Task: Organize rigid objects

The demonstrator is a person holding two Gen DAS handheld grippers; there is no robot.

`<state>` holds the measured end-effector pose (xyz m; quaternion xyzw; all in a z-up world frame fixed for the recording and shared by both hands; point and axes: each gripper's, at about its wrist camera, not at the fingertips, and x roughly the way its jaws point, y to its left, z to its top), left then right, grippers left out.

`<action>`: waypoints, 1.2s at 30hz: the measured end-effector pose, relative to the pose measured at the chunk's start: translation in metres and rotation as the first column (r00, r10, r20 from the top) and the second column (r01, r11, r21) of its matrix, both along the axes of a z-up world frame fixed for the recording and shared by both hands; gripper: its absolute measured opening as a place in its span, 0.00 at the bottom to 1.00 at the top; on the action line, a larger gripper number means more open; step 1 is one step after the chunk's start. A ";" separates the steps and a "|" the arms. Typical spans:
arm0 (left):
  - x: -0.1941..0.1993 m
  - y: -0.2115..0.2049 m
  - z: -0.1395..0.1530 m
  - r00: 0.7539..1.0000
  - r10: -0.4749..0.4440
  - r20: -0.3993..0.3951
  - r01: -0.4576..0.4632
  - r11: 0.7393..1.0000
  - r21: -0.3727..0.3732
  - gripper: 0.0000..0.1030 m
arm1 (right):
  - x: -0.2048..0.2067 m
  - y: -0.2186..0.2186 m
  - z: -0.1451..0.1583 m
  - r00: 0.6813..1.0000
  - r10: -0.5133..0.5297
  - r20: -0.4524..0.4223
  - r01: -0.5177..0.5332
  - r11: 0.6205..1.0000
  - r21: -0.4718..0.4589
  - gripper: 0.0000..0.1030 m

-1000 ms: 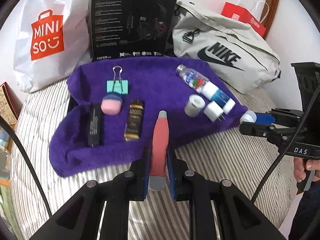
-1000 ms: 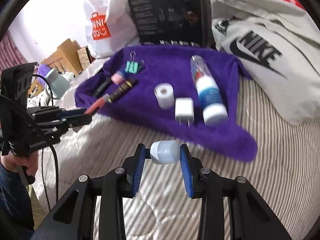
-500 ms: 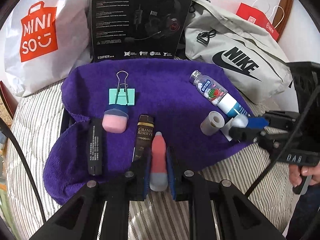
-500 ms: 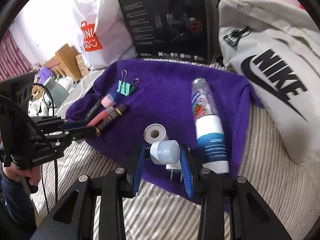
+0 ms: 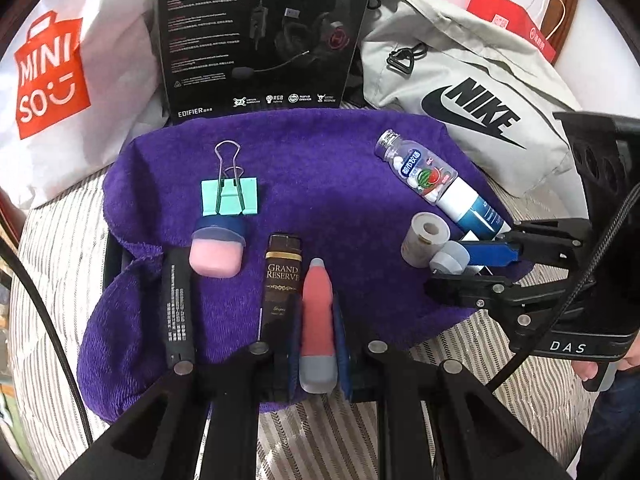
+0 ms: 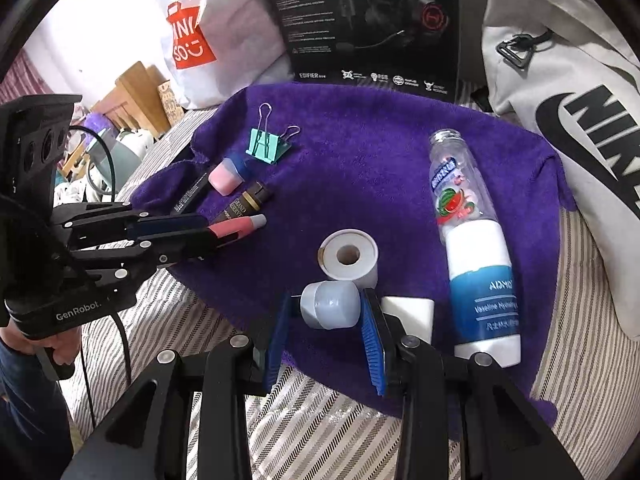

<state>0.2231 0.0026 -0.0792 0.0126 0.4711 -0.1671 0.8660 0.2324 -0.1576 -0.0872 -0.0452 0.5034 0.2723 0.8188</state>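
Your left tongs (image 5: 318,344) pinch a pink pen-like stick (image 5: 317,320) with a grey end, its tip pointing away over the near edge of the purple towel (image 5: 320,168), just right of a dark "Grand Reserve" tube (image 5: 282,280). Your right tongs (image 6: 326,320) clamp a small white cap (image 6: 330,305) between blue pads, low over the towel's near edge, just in front of a white roll (image 6: 350,258) and beside a white plug (image 6: 410,314). The towel lies on a striped bed (image 5: 320,432).

Left of the tube lie a slim black stick (image 5: 178,304) and a pink-and-blue eraser-like block (image 5: 217,252); beyond that, a mint binder clip (image 5: 230,194) (its wire handles pointing away from you). On the right side of the towel a white-and-blue lotion bottle (image 6: 482,300) and a clear candy bottle (image 6: 454,182) lie end to end; whether they touch is unclear.

Behind the towel stand a white Miniso bag (image 5: 60,80), a black headset box (image 5: 260,32) and a grey Nike bag (image 5: 472,92), with a red paper bag (image 5: 512,20) farthest back.
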 end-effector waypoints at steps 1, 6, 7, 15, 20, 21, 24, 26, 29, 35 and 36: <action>0.002 -0.001 -0.001 1.000 -0.002 -0.003 0.002 1.000 0.005 0.15 | 0.001 0.001 0.000 1.000 0.002 0.001 -0.002 1.000 -0.003 0.34; 0.009 -0.008 -0.001 1.000 -0.010 -0.004 0.010 0.999 0.036 0.15 | 0.008 0.003 0.001 1.000 -0.003 0.005 0.003 1.000 -0.017 0.34; 0.012 -0.009 -0.003 1.000 -0.011 -0.003 0.011 0.999 0.037 0.15 | 0.009 0.004 0.001 1.000 0.000 0.006 0.000 1.000 -0.023 0.34; 0.022 -0.021 -0.014 0.999 -0.026 -0.023 0.027 0.996 0.080 0.15 | 0.012 0.008 0.001 0.999 0.037 0.018 -0.036 0.998 -0.049 0.34; 0.022 -0.020 -0.020 0.999 -0.025 -0.028 0.027 0.998 0.061 0.15 | 0.010 0.012 -0.001 0.998 0.060 0.033 -0.057 0.995 -0.080 0.33; 0.021 -0.019 -0.020 0.999 -0.025 -0.030 0.026 0.998 0.057 0.15 | 0.010 0.013 -0.001 0.997 0.068 0.035 -0.064 0.994 -0.085 0.33; 0.019 -0.020 -0.023 0.999 -0.028 -0.029 0.030 0.998 0.061 0.15 | 0.011 0.015 -0.002 0.996 0.078 0.040 -0.074 0.992 -0.100 0.33; 0.019 -0.019 -0.024 0.999 -0.028 -0.040 0.031 0.998 0.064 0.16 | 0.011 0.017 -0.003 0.996 0.085 0.042 -0.079 0.991 -0.111 0.33; 0.014 -0.018 -0.026 0.999 -0.022 -0.039 0.025 0.997 0.071 0.16 | 0.010 0.016 -0.003 0.995 0.089 0.046 -0.083 0.990 -0.111 0.34; 0.005 -0.013 -0.022 0.999 -0.019 -0.041 0.021 0.998 0.059 0.17 | 0.003 0.009 0.000 0.995 0.090 0.033 -0.086 0.992 -0.091 0.37; 0.003 -0.013 -0.020 0.999 -0.020 -0.041 0.023 0.998 0.065 0.17 | 0.001 0.007 0.000 0.996 0.085 0.031 -0.081 0.993 -0.089 0.38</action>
